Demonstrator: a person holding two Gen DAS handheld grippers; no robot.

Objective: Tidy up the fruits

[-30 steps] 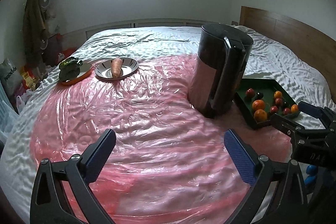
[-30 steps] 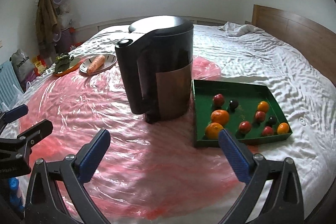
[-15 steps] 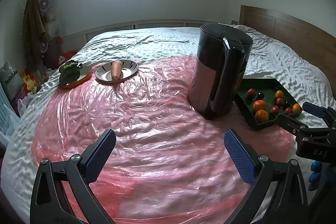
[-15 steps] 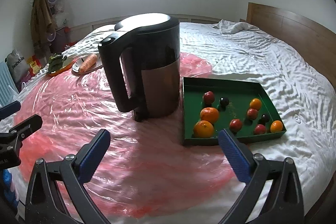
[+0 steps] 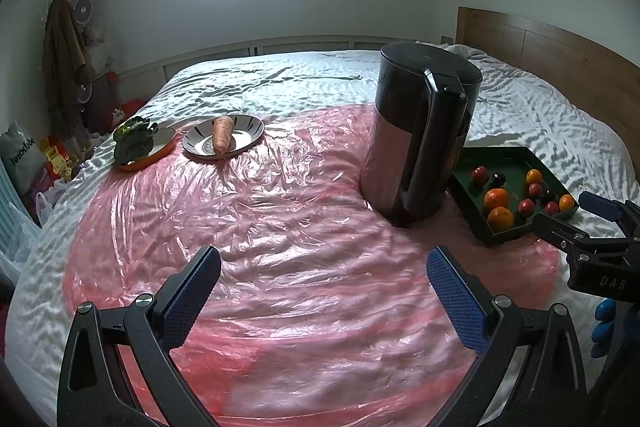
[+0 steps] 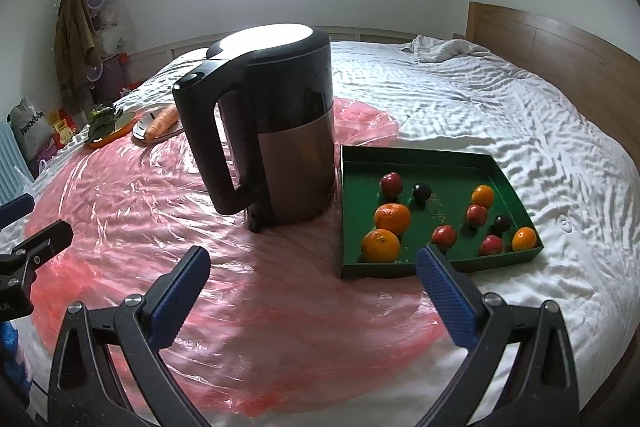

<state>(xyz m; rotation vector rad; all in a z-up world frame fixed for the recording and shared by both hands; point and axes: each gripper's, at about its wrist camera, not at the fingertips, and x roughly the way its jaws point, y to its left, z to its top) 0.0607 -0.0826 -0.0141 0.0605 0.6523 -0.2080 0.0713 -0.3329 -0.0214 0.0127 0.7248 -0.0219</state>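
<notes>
Left to right on the bed: crinkled pink plastic sheet (image 5: 280,227), glossy black-and-steel kettle (image 6: 276,131), flat green tray (image 6: 420,163) of small round fruit (image 6: 392,219). Left tongs (image 5: 324,291) apart, empty. Right tongs (image 6: 312,287) apart, empty. Only the right view shows the tray's handwriting.

Both cams sit low over the bed looking toward the window wall. Left wrist view hangs back, facing the tall black-and-steel electric kettle (image 5: 420,135) from its left; right wrist view is closer (handle side). Both share the shallow green cardboard tray (image 6: 360,187).
</notes>
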